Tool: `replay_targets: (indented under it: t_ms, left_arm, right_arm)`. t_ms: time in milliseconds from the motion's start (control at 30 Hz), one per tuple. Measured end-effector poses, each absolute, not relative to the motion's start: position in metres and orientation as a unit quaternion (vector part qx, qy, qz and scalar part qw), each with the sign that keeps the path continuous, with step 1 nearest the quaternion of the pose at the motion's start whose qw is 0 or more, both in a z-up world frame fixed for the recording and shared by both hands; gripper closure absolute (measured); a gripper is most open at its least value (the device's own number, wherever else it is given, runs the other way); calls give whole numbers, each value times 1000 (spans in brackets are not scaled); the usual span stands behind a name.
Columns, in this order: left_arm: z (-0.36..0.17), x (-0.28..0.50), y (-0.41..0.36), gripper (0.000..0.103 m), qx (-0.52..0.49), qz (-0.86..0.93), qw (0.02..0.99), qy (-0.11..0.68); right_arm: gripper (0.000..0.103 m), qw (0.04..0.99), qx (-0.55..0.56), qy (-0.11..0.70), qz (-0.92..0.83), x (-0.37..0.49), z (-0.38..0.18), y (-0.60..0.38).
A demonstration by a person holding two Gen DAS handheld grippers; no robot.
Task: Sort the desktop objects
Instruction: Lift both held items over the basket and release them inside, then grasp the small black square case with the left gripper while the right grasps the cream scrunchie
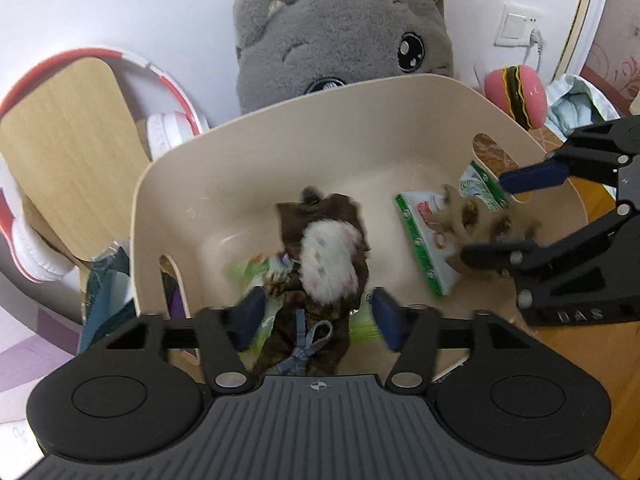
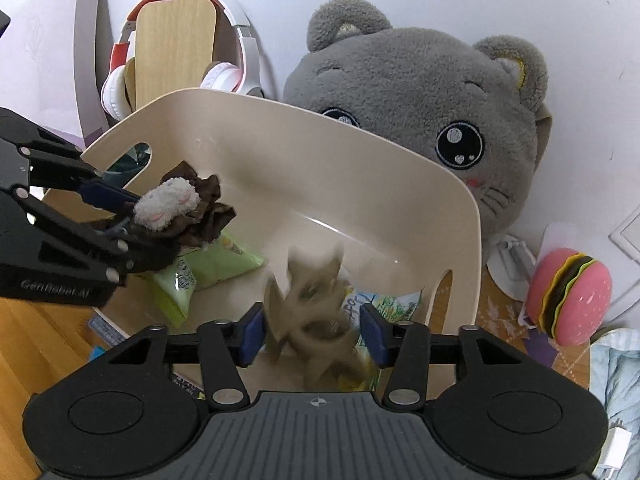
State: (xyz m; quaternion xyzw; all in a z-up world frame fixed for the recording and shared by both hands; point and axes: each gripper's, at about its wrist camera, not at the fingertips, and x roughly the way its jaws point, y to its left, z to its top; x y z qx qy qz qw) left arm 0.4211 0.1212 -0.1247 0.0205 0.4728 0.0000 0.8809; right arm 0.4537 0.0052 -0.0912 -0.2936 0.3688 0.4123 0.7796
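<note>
The landmark is 1 beige plastic bin (image 1: 280, 152) with 2 slot handles, standing on the wooden desk (image 2: 36, 332).

Both grippers hang over its open top. The left gripper (image 1: 318, 314) has its 2 blue pads spread apart; 1 dark brown plush toy with a white fluffy belly (image 1: 324, 256) sits between them over the bin, and neither pad presses on it. The toy looks blurred. The right gripper (image 2: 312, 334) also stands wide, its 2 blue pads clear of 1 tan claw hair clip (image 2: 310, 312), which is smeared by motion in the gap between them, above the bin's floor.

Inside the bin lie snack packets: 1 green-and-white packet (image 1: 424, 248) toward the right wall, 1 pale green packet (image 2: 224, 260) near the left wall under the brown toy, and 1 more pale packet with printed lettering (image 2: 384, 304) beneath the clip. Whether more lie below, I cannot tell.

Behind the bin leans 1 big grey plush cat (image 2: 424, 96) against the white wall. Left of the bin stands 1 wooden stand (image 2: 172, 48) carrying 1 pair of red-and-white headphones (image 2: 236, 64). Right of the bin sits 1 pink hamburger toy (image 2: 568, 296), with 1 light blue cloth (image 2: 616, 376) just beyond it.
</note>
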Motion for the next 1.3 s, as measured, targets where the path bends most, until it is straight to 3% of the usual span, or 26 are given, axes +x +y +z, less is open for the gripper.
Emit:
replay_targets:
  t_ms: [100, 267, 1033, 1300]
  left_arm:
    - [-121, 418, 124, 34, 12, 3, 883, 468]
    - [-112, 411, 127, 33, 2, 3, 887, 462]
    - [-77, 342, 132, 32, 12, -15, 899, 437]
    - [-85, 311, 128, 32, 7, -35, 889, 457]
  right_arm:
    - [17, 783, -294, 356, 415, 450, -85, 4]
    - [1, 788, -290, 348, 417, 449, -77, 2]
    - [0, 808, -236, 330, 427, 424, -40, -40]
    - [0, 802, -189, 370, 429, 408, -46, -79]
